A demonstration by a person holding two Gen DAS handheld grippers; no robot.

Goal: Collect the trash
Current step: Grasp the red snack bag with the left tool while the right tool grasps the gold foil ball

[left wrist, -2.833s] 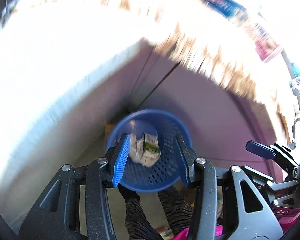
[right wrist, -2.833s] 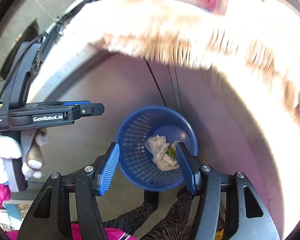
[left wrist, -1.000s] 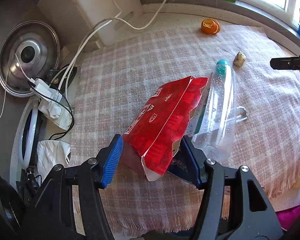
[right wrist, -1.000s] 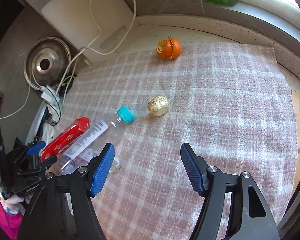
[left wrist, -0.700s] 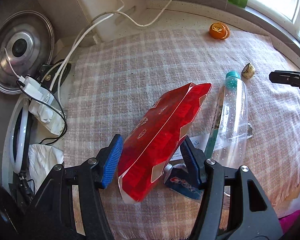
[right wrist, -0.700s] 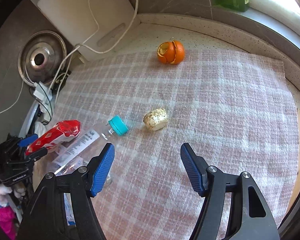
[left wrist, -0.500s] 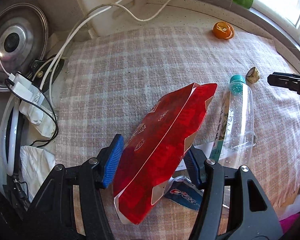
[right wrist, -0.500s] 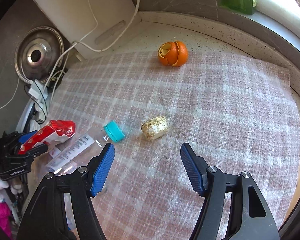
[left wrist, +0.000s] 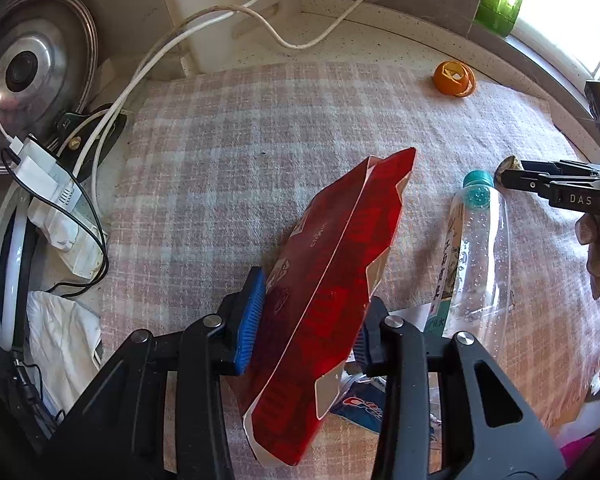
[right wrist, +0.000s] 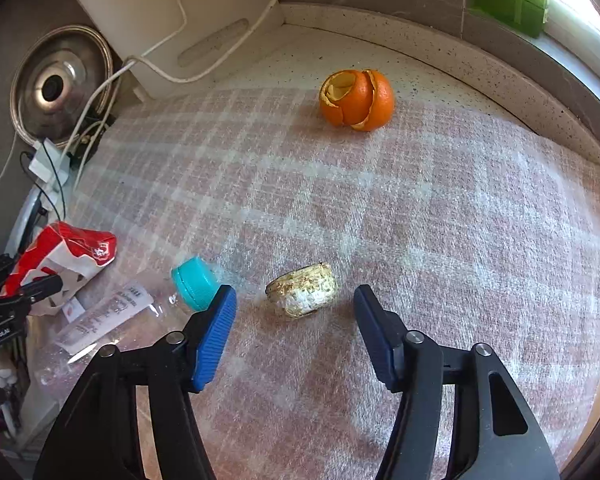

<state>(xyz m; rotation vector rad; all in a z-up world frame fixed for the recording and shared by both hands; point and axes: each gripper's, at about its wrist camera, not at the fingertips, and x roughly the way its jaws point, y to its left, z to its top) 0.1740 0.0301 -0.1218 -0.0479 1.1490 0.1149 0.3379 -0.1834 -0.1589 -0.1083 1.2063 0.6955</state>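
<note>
surface: a pink and white checked cloth [right wrist: 420, 216] is spread over a speckled counter [right wrist: 380, 36] below a window sill.
left gripper [left wrist: 312, 312]: its jaws are closing around a flattened red carton [left wrist: 340, 264]; the blue pad [left wrist: 252, 316] is seen against the carton's left face, while the right pad is mostly hidden behind it, so a firm clamp cannot be confirmed.
red carton: it is tilted up off the cloth, its open end towards the far side, its lower end between the jaws.
plastic bottle [left wrist: 476, 264]: a clear bottle with a teal cap [right wrist: 194, 282] is laid on the cloth just to the right of the carton, cap away from the left camera.
blue wrapper [left wrist: 360, 404]: a printed scrap is partly seen under the carton and the right finger.
right gripper [right wrist: 296, 328]: its jaws are closing but stand apart; nothing is pressed by the pads.
crumpled lump [right wrist: 302, 290]: a small whitish-brown piece of trash, perhaps a food scrap, is lying on the cloth just ahead of the right gripper's fingertips, between their lines.
orange peel [right wrist: 356, 100]: a hollow peel is set at the far edge of the cloth, well apart from both grippers.
clutter at left: a metal lid [left wrist: 24, 80], white cables [left wrist: 220, 16] and a power strip [left wrist: 56, 208] are kept off the cloth.
</note>
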